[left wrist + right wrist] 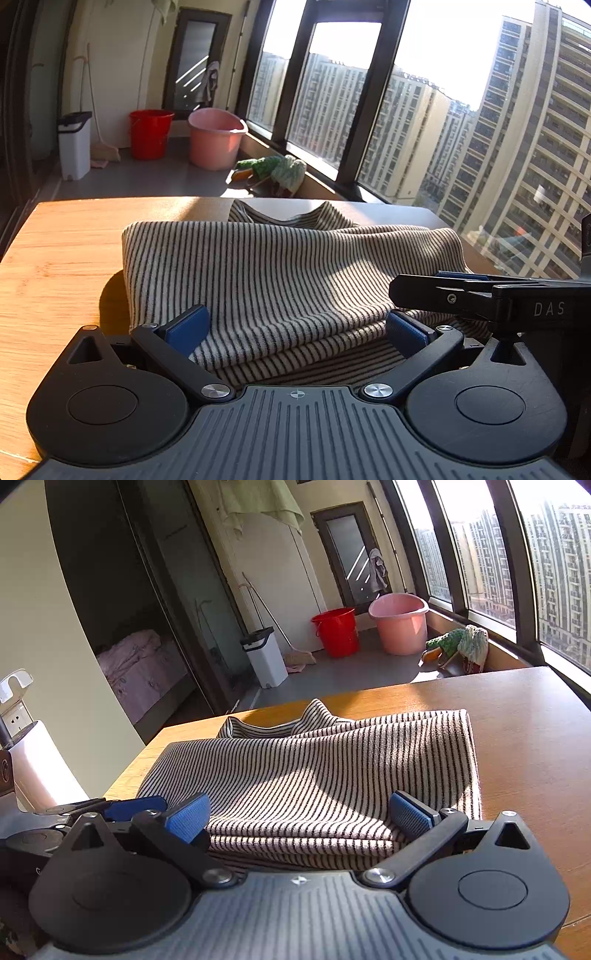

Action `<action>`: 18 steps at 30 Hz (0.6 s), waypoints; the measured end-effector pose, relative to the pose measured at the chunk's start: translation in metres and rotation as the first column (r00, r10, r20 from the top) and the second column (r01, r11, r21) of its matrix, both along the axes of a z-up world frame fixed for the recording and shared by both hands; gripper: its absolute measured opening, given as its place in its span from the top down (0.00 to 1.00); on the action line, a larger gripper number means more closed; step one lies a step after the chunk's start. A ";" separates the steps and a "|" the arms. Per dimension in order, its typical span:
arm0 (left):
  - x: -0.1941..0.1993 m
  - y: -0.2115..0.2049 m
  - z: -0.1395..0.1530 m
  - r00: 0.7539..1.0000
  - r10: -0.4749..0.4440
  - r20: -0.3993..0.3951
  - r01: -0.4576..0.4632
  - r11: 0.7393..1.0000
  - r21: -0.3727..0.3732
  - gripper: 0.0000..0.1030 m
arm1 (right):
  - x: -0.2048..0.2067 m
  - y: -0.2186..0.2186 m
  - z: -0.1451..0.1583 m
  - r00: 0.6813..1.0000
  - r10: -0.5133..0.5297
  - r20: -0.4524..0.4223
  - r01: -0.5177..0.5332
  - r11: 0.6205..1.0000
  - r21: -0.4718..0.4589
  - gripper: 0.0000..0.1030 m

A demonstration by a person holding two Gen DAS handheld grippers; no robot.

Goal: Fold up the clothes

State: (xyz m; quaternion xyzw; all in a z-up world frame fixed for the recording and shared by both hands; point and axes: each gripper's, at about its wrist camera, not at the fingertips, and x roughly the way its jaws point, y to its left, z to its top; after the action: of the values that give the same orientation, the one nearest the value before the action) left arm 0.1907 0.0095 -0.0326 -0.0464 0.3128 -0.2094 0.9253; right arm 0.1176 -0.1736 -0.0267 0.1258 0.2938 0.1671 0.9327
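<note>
Left gripper (pixel 297 328) and right gripper (pixel 299 814) sat side by side, angled downward, both with jaws spread wide, pads gripping nothing.

Right gripper (pixel 299 814) jaws wide apart over folded striped shirt (pixel 314 775) on wooden table (pixel 535 738); left gripper (pixel 122 808) alongside.

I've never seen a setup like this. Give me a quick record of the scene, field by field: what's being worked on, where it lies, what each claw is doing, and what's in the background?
item: striped garment, folded in layers
surface: wooden table
left gripper: open, pads either side of the near edge
right gripper: open, same edge
background: red bucket, pink tub, white bin, windows
</note>
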 end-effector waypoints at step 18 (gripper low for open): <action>-0.001 0.005 -0.001 1.000 -0.004 0.002 0.004 1.000 -0.028 0.00 | -0.015 -0.027 0.010 0.988 -0.147 -0.041 0.143 0.986 -0.085 0.61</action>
State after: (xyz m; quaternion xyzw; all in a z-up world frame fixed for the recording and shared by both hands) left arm 0.1896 0.0150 -0.0335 -0.0586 0.3089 -0.2155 0.9245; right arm 0.1028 -0.2011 -0.0165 0.1124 0.3122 0.0836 0.9396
